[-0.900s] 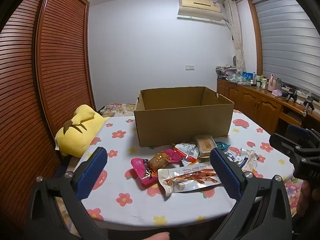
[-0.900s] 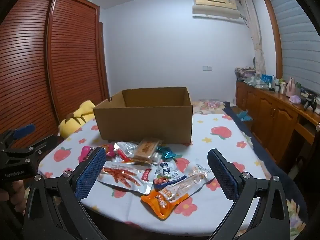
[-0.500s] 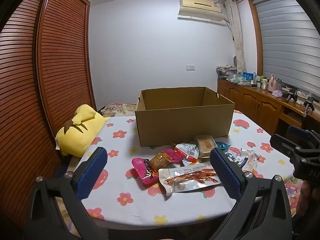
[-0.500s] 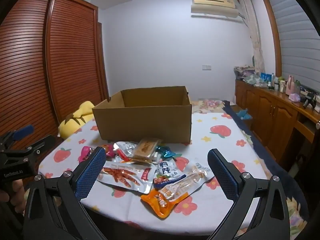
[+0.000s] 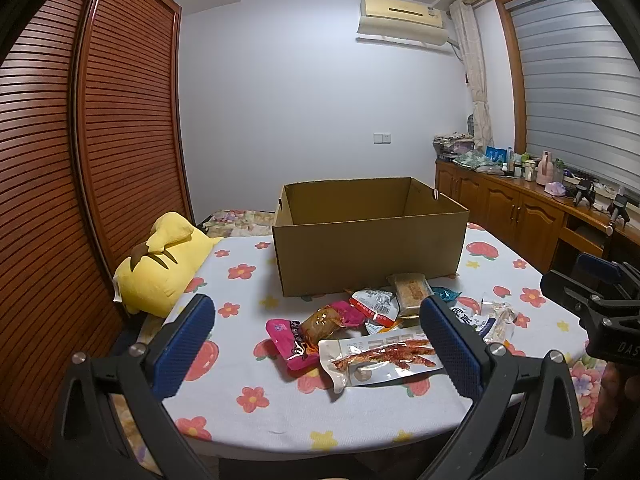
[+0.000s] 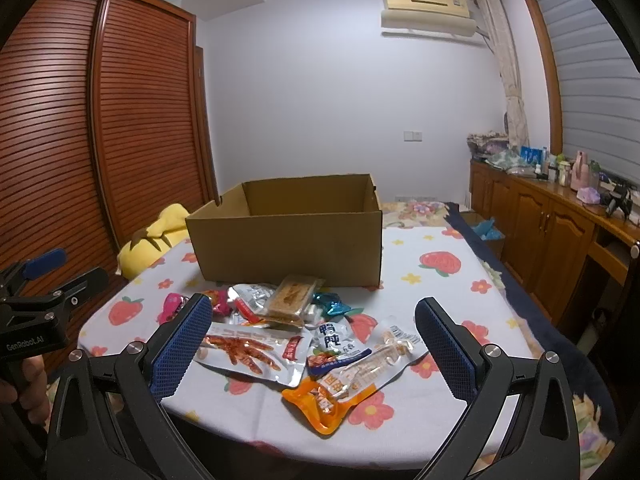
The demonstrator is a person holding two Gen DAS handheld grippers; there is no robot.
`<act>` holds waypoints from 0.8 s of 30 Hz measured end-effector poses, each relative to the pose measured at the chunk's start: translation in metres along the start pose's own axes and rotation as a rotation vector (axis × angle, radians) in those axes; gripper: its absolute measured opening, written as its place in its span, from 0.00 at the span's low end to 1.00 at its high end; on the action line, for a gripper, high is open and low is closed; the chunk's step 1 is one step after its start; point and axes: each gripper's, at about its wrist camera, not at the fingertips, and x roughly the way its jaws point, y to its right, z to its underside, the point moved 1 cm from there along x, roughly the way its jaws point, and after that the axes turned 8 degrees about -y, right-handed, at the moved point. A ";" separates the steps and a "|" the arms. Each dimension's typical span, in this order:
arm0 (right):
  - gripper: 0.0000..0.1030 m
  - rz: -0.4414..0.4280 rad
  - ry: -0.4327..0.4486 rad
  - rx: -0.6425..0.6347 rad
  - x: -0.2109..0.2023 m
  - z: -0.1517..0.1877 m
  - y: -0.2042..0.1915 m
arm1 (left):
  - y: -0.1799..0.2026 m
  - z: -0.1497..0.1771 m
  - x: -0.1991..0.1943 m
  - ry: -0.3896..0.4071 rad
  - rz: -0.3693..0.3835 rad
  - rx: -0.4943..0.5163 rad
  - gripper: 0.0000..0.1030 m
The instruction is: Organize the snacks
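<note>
An open cardboard box [image 5: 368, 248] [image 6: 288, 244] stands on the flowered tablecloth [image 5: 248, 364] [image 6: 432, 292]. In front of it lies a loose heap of snack packets: a pink packet [image 5: 289, 342], a clear pouch of red chicken feet [image 5: 380, 358] [image 6: 252, 352], a biscuit bar [image 5: 410, 293] [image 6: 294, 295], a blue-and-white pouch [image 6: 334, 344], an orange pouch [image 6: 320, 398]. My left gripper [image 5: 318, 338] hovers open, short of the heap. My right gripper [image 6: 314, 338] is open too, above the table's near edge. Neither holds anything.
A yellow plush toy [image 5: 162, 266] [image 6: 154, 240] lies at the table's left edge by the slatted wardrobe [image 5: 80, 184]. A wooden sideboard [image 5: 520, 216] [image 6: 536, 216] with bottles runs along the right wall. A person's hand [image 6: 24, 384] grips the left tool's handle.
</note>
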 end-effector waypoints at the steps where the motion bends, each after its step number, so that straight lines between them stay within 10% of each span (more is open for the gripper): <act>1: 1.00 0.000 0.001 0.001 0.000 -0.001 0.000 | -0.001 -0.001 -0.001 0.000 0.002 0.000 1.00; 24: 1.00 -0.002 0.016 0.009 -0.003 -0.004 -0.001 | 0.003 -0.003 -0.008 0.019 -0.001 0.009 1.00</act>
